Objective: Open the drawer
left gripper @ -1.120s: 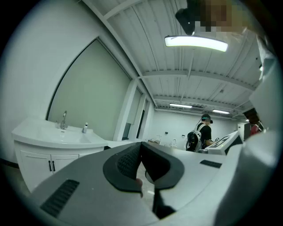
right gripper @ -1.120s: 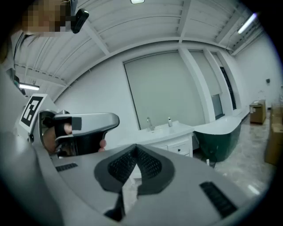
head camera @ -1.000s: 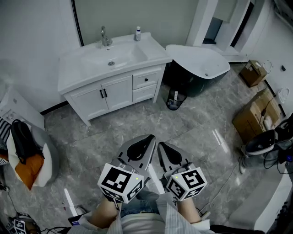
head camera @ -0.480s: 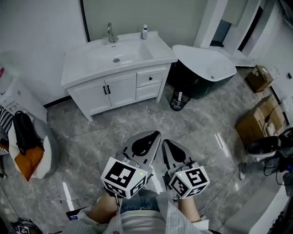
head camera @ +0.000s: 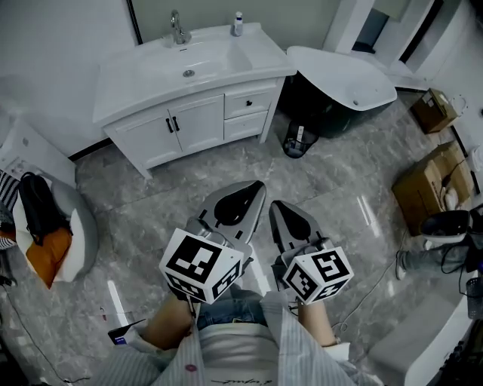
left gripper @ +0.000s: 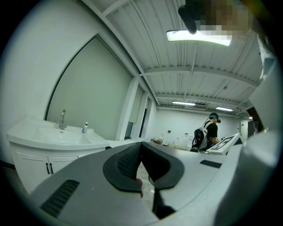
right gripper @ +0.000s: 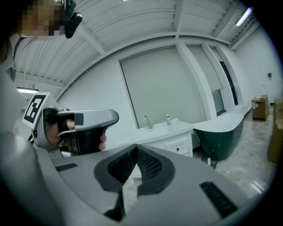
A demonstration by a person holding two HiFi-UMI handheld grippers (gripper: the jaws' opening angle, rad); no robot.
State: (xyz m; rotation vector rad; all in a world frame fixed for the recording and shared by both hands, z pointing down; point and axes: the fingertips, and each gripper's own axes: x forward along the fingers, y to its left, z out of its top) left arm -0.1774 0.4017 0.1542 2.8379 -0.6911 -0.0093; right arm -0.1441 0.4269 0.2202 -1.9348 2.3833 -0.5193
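The white vanity [head camera: 151, 71] stands at the top of the head view, well ahead of both grippers. Its upper drawer [head camera: 249, 103] has a small black knob, and a lower drawer [head camera: 244, 125] sits under it; both are closed. In the right gripper view the drawer [right gripper: 179, 147] shows far off beyond the jaws. My left gripper [head camera: 256, 187] and right gripper [head camera: 276, 205] hang side by side over the floor, both shut with nothing in them. In the left gripper view the closed jaws [left gripper: 140, 148] point past the vanity [left gripper: 42, 143].
Right of the vanity are a dark tub with a white rim [head camera: 343, 75] and a small black bin [head camera: 296, 140]. Cardboard boxes [head camera: 432, 185] stand at the right wall. A bag on a pale seat [head camera: 45, 234] is at the left. A faucet [head camera: 177, 27] and a bottle [head camera: 238, 23] stand on the vanity.
The vanity has slid toward the top of the head view as the person steps nearer. Both grippers stay shut and close together.
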